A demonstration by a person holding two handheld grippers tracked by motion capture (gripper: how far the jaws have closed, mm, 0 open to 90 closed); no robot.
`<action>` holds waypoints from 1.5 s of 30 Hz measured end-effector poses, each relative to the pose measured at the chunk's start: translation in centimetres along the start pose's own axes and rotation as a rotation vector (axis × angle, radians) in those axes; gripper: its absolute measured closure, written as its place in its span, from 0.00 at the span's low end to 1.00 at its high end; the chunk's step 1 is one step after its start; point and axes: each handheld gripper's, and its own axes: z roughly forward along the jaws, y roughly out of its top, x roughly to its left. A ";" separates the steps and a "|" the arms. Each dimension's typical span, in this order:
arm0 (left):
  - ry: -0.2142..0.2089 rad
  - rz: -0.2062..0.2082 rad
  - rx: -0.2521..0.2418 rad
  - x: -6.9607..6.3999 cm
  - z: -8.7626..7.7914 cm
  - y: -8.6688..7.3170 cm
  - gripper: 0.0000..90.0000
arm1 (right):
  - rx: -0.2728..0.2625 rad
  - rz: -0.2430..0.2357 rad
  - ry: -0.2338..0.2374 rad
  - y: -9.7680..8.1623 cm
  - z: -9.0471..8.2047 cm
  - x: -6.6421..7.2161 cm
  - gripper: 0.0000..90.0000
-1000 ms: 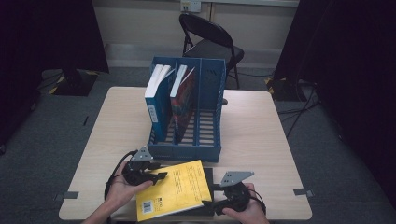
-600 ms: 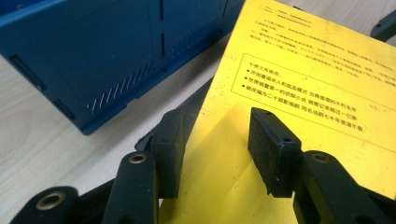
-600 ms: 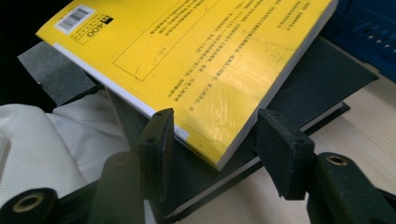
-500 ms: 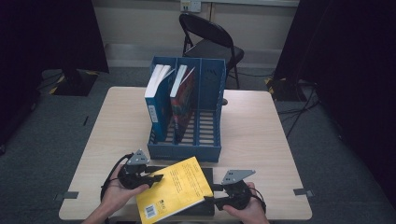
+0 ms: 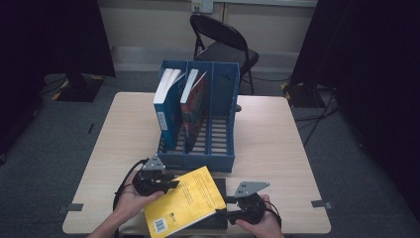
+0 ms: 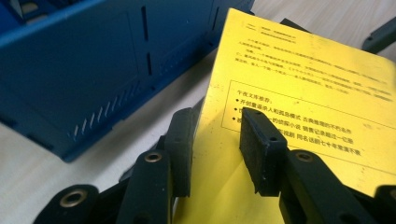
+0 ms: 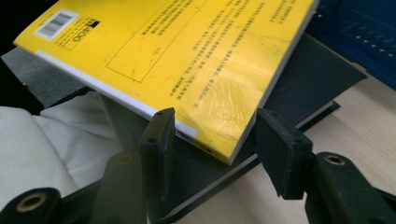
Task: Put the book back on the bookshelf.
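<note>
Pale wood tabletop (image 5: pixel 277 148) is seen at frame centre in the high view, with a blue file rack (image 5: pixel 218 148) above a yellow book (image 5: pixel 185 203) held tilted at lower centre over a black pad (image 5: pixel 218 191). The book's left edge is being closed on by the left gripper (image 6: pixel 217 149), its jaws having just narrowed, though pad contact cannot be told. The book's near corner is straddled by the right gripper (image 7: pixel 217 140), jaws apart, not pressing.
</note>
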 end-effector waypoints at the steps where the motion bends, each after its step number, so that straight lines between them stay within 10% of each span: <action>1: -0.006 -0.011 -0.003 0.0 -0.1 -0.2 0.73 | -0.001 0.007 -0.007 0.0 0.0 -0.1 0.53; 45: -0.006 -0.040 -0.006 -2.3 -2.3 -2.9 0.67 | -0.015 0.026 -0.107 2.2 1.2 -3.0 0.63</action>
